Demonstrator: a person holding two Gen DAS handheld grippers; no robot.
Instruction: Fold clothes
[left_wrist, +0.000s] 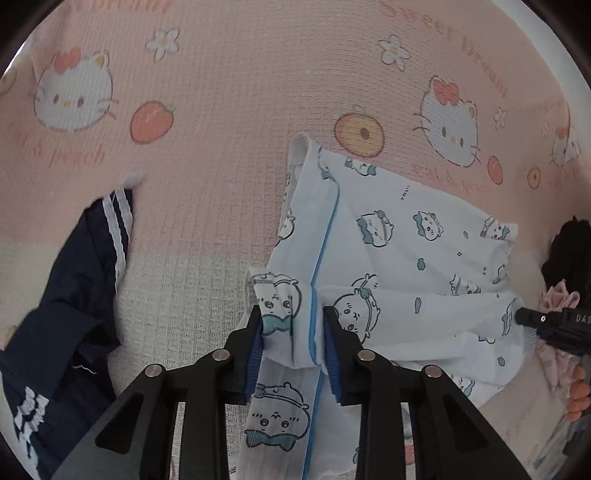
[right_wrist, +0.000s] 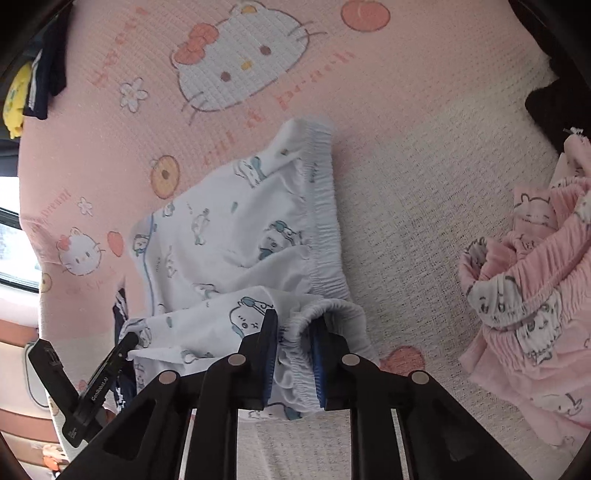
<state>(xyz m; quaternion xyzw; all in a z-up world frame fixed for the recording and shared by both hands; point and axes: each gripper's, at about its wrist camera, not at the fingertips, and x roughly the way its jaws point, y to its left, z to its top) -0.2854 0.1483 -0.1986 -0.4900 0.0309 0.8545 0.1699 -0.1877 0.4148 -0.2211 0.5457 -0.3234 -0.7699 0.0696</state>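
Note:
White shorts (left_wrist: 399, 254) with blue cartoon prints and blue piping lie partly lifted over a pink cat-print bed cover (left_wrist: 221, 110). My left gripper (left_wrist: 291, 317) is shut on the shorts' leg hem near the blue seam. My right gripper (right_wrist: 293, 325) is shut on the elastic waistband of the same shorts (right_wrist: 236, 229). The right gripper also shows at the right edge of the left wrist view (left_wrist: 546, 325), and the left gripper at the lower left of the right wrist view (right_wrist: 125, 347).
A navy garment with white stripes (left_wrist: 74, 280) lies at the left. A pink cartoon-print garment (right_wrist: 535, 280) is bunched at the right. A dark garment (left_wrist: 569, 251) lies beyond it. Navy and yellow clothes (right_wrist: 37, 85) sit at the far left edge.

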